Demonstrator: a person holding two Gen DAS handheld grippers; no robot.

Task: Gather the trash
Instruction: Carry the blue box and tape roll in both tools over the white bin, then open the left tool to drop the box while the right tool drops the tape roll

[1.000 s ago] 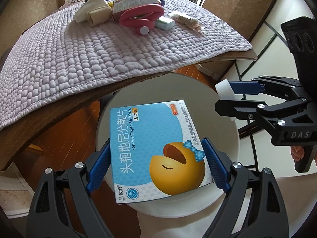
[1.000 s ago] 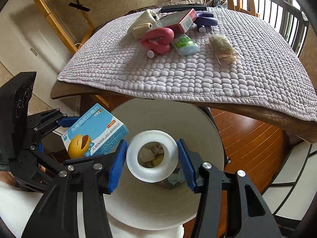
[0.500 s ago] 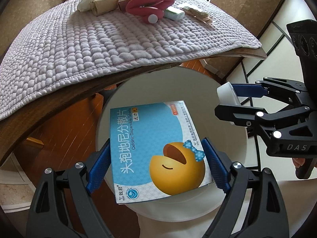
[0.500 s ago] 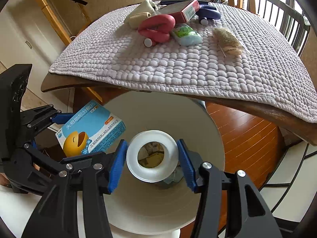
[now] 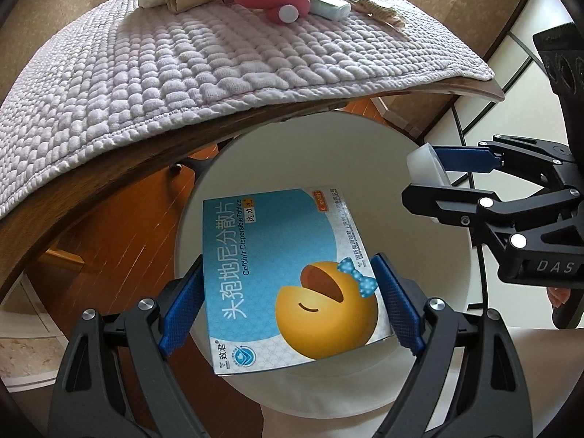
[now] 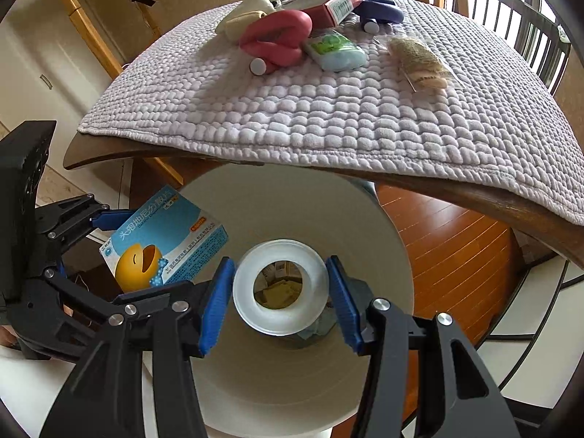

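Both my tongs are parked over the open mouth of the white bin, which stands on the floor just below the bench edge, so anything let go should fall straight in.

My left tongs are closed onto the blue medicine box. The pads press its two long sides and it is held flat, face up, over the bin opening. Flat like this it should clear the rim easily.

My right tongs are clamped across a white tape roll, with its hole pointing along my view. Through the hole I see paper scraps already lying in the bin.

The right view shows the box near the bin's left rim and the roll nearer the middle, apart from each other, so they shouldn't collide when dropped.

On the quilted mat more stuff waits: a pink curved roller, a green-white packet, a clear bag of something beige, a red box. I judge release is next: open both, then go back for the rest.
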